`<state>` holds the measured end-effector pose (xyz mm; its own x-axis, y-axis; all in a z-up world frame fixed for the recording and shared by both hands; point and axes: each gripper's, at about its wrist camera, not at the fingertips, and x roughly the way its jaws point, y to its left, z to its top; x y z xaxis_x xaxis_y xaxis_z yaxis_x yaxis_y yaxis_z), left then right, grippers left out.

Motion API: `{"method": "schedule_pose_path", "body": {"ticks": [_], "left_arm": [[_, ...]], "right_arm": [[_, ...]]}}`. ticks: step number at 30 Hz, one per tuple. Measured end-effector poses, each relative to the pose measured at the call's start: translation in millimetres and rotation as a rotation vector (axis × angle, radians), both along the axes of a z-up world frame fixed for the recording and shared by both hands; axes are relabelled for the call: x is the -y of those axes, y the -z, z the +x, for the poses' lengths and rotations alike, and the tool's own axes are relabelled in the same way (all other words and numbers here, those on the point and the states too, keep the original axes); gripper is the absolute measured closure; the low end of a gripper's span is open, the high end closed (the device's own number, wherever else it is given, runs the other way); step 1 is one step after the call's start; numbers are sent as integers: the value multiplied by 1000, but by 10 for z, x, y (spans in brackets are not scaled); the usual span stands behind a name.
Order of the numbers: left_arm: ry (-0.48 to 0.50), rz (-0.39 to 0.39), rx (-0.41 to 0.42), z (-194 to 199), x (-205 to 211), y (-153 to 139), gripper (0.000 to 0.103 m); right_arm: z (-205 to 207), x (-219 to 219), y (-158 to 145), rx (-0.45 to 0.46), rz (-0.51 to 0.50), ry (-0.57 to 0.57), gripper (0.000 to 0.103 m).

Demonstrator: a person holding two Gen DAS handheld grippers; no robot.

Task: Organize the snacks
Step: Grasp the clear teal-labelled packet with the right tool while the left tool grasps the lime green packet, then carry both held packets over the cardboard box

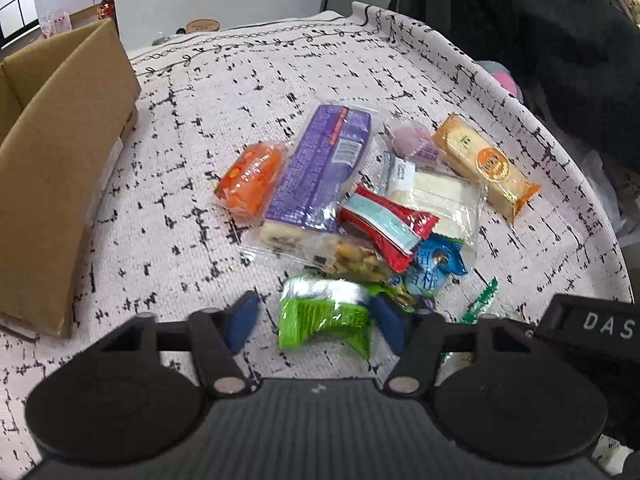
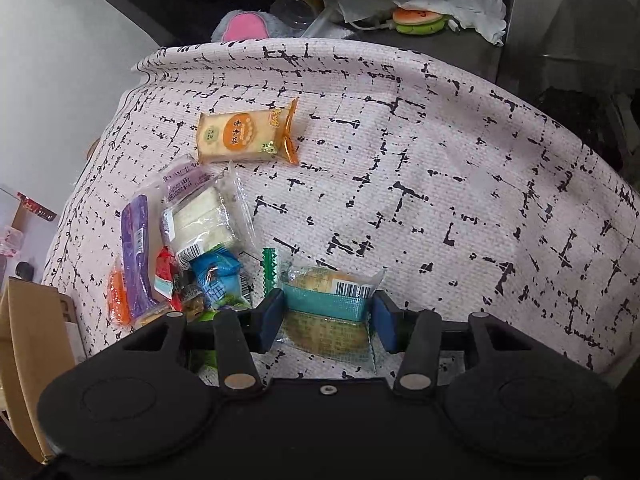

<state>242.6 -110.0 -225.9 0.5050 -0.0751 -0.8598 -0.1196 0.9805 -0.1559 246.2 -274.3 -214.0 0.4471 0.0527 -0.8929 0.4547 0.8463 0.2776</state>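
A pile of wrapped snacks lies on the pink black-flecked tablecloth [image 1: 192, 140]: a long purple pack [image 1: 316, 168], an orange one [image 1: 250, 178], a red one [image 1: 384, 224], a blue one [image 1: 436, 264] and a yellow cracker pack [image 1: 484, 164]. My left gripper [image 1: 316, 320] straddles a crumpled green packet [image 1: 324, 316]. Its right pad touches the packet, while cloth shows beside the left pad, so it is open. My right gripper [image 2: 328, 320] is shut on a clear bread packet with a teal band [image 2: 328, 300]. The cracker pack [image 2: 240, 134] lies farther off.
An open cardboard box [image 1: 60, 160] stands at the table's left, also seen at the lower left as the box [image 2: 24, 360]. Beyond the far table edge are a grey-pink plush toy [image 2: 248, 26], a burger-shaped thing [image 2: 420, 20] and crumpled tissue [image 2: 448, 0]. Dark fabric [image 1: 520, 40] hangs behind.
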Motion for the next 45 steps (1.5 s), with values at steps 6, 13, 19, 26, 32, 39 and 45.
{"method": "schedule_pose_path", "body": {"ticks": [6, 13, 19, 26, 32, 39, 45], "left_arm": [[-26, -31, -9, -11, -159, -71, 70], [-70, -35, 14, -144, -334, -262, 71], [-96, -28, 42, -241, -490, -479, 71], [-113, -10, 61, -337, -657, -738, 71], [-120, -8, 87, -413, -752, -944, 71], [-136, -3, 121, -440, -855, -1116, 71], [-164, -3, 150, -491, -999, -1255, 71]], "right_arm": [[-6, -37, -40, 22, 29, -23, 56], [18, -202, -81, 53, 61, -93, 56], [37, -372, -183, 101, 93, -165, 56], [17, -469, -326, 132, 96, -210, 57], [-33, -554, -486, 179, 54, -238, 57], [-80, -664, -640, 210, 72, -257, 57], [-42, -790, -800, 233, 91, -270, 57]]}}
